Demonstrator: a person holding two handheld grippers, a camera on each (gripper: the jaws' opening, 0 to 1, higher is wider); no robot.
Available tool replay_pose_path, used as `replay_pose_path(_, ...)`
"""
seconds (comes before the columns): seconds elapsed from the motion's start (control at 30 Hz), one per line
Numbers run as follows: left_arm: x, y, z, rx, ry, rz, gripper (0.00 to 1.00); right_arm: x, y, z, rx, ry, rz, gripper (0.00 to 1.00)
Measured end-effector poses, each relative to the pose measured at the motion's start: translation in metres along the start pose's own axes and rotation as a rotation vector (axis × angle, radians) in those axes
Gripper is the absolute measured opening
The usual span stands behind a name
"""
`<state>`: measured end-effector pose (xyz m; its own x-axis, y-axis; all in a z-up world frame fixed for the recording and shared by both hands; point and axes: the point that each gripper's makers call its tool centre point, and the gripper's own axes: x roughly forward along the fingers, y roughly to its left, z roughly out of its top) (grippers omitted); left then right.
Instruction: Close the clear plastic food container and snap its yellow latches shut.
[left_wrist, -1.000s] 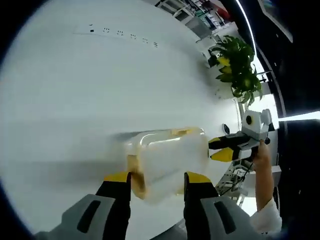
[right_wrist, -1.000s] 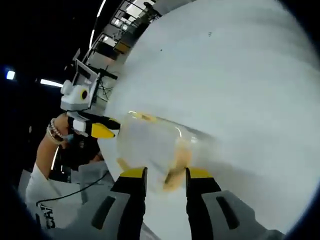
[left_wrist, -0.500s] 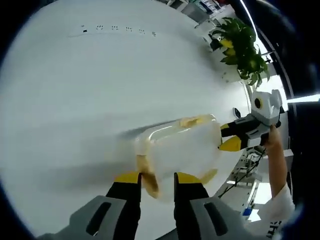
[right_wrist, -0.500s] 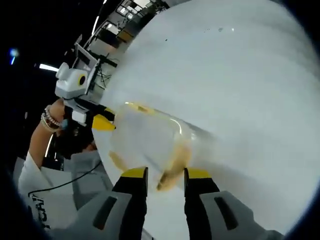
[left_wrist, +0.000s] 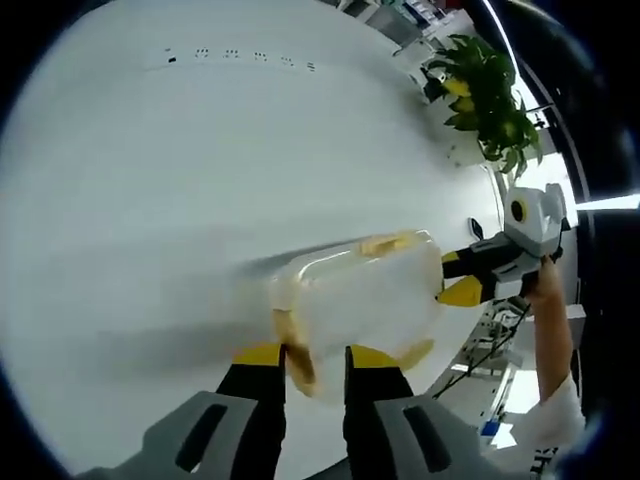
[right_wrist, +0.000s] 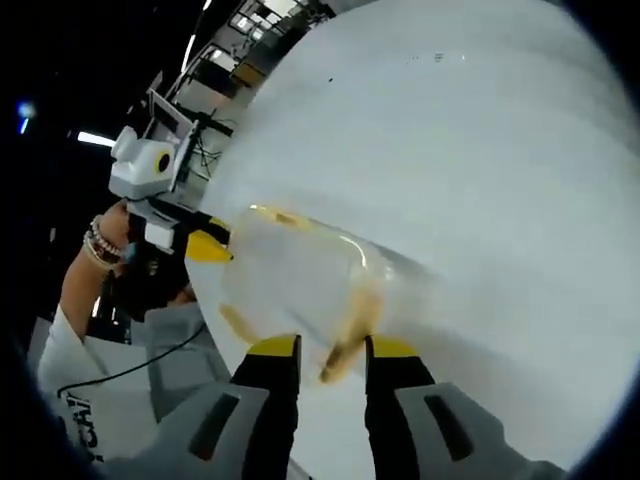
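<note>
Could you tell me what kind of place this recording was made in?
Probably an office or lab: a large white table, a potted plant beyond its edge, and shelving racks under ceiling strip lights.

Left gripper (left_wrist: 305, 357) and right gripper (right_wrist: 320, 348) each have yellow-tipped jaws pinched on a latch (left_wrist: 293, 345) between the fingertips; a hand (left_wrist: 545, 283) grips the right one, wrist bent

Left claw (left_wrist: 305, 356) and right claw (right_wrist: 320, 347): grey bodies, black jaws, yellow tips. White sleeve (left_wrist: 556, 415) on one arm; white printed sleeve (right_wrist: 75, 385) and beaded bracelets (right_wrist: 98, 246) on the other.
</note>
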<state>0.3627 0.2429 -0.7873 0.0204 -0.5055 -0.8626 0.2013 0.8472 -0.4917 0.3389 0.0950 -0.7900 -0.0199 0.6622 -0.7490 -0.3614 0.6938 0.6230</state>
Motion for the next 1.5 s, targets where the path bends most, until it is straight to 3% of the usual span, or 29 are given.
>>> replay_pose_path(0.23,0.001,-0.001,-0.002,-0.011,-0.006,-0.004,0.13,0.007,0.001,-0.004,-0.019,0.024,-0.018,0.22)
replay_pose_path(0.47,0.001,-0.001,-0.001,-0.015,-0.019,-0.040,0.11,0.007,-0.001,0.006,-0.015,0.029,-0.026,0.22)
replay_pose_path(0.53,0.002,0.000,-0.002,-0.061,-0.025,-0.073,0.10,0.007,-0.002,0.010,-0.021,0.032,-0.034,0.23)
replay_pose_path(0.83,-0.001,0.003,-0.002,-0.117,-0.069,-0.125,0.08,0.006,-0.004,0.021,-0.017,0.031,-0.043,0.23)
replay_pose_path(0.87,0.002,-0.011,0.005,-0.157,-0.106,-0.200,0.07,0.006,-0.005,0.021,-0.017,0.033,-0.042,0.23)
replay_pose_path(0.9,0.000,0.001,-0.005,-0.169,-0.077,-0.150,0.07,0.005,-0.005,0.022,-0.016,0.030,-0.041,0.23)
replay_pose_path(1.17,-0.002,-0.002,-0.004,-0.048,-0.121,-0.124,0.10,0.000,-0.005,0.019,-0.024,0.019,-0.032,0.24)
replay_pose_path(1.23,-0.003,-0.001,-0.002,0.020,-0.155,-0.113,0.11,0.000,-0.003,0.019,-0.030,0.014,-0.044,0.25)
replay_pose_path(1.27,-0.003,-0.001,-0.002,0.017,-0.175,-0.108,0.12,0.000,-0.002,0.018,-0.046,0.015,-0.054,0.26)
replay_pose_path(1.37,-0.005,-0.002,0.000,0.036,-0.282,-0.122,0.12,-0.007,-0.004,0.020,-0.182,0.030,-0.109,0.25)
replay_pose_path(1.4,-0.007,-0.002,0.001,0.026,-0.305,-0.119,0.14,-0.013,-0.004,0.019,-0.235,0.039,-0.130,0.20)
replay_pose_path(1.5,-0.020,-0.005,0.014,0.007,-0.417,-0.140,0.21,-0.024,-0.004,0.035,-0.253,-0.023,-0.168,0.12)
